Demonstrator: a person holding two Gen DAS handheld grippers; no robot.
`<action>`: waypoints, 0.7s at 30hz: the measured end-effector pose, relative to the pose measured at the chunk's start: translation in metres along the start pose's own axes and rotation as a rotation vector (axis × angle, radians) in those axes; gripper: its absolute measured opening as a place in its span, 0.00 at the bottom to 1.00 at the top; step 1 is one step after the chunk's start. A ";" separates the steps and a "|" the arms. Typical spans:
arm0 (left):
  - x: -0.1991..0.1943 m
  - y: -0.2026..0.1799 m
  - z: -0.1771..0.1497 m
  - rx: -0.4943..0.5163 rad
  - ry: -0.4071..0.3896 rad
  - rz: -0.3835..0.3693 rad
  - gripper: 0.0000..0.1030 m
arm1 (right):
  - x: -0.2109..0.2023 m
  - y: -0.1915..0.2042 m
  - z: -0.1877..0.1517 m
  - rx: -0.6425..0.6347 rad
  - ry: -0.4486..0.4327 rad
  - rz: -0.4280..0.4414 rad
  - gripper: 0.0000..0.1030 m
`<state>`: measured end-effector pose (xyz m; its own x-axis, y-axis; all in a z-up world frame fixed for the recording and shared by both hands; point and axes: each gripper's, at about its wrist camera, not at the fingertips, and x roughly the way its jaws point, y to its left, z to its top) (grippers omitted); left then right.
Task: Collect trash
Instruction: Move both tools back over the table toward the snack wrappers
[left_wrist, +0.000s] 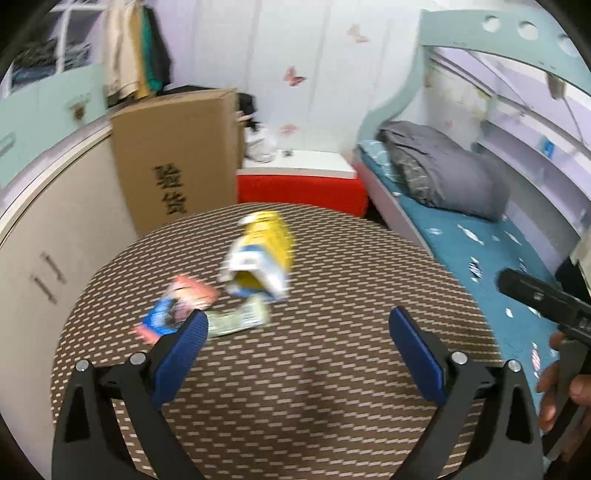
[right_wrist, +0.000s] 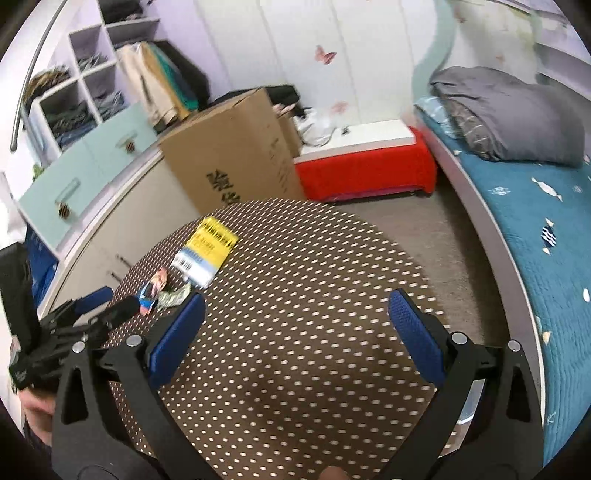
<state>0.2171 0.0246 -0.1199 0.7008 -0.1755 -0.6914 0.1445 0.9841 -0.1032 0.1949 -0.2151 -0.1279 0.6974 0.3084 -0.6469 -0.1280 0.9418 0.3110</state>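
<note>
On the round brown patterned table lie three pieces of trash: a yellow and white carton, a red and blue wrapper and a crumpled green wrapper. My left gripper is open above the table, its left pad beside the green wrapper, nothing between its fingers. In the right wrist view the carton, the red and blue wrapper and the green wrapper sit at the table's far left. My right gripper is open and empty over the table's middle. The left gripper shows at the left edge there.
A tall cardboard box and a red storage bench with a white top stand behind the table. A bed with a blue cover and a grey duvet runs along the right. Beige cupboards line the left. A hand holds the right tool.
</note>
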 end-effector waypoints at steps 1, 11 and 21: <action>0.001 0.015 -0.002 -0.015 0.000 0.013 0.93 | 0.004 0.006 -0.001 -0.014 0.010 0.003 0.94; 0.037 0.103 -0.010 -0.050 0.031 0.163 0.93 | 0.036 0.045 -0.010 -0.113 0.094 0.039 0.94; 0.080 0.119 -0.012 0.081 0.114 0.143 0.74 | 0.073 0.091 -0.019 -0.264 0.198 0.092 0.94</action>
<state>0.2819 0.1280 -0.1958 0.6350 -0.0248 -0.7721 0.1081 0.9925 0.0570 0.2207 -0.1045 -0.1599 0.5270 0.3895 -0.7554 -0.3804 0.9029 0.2002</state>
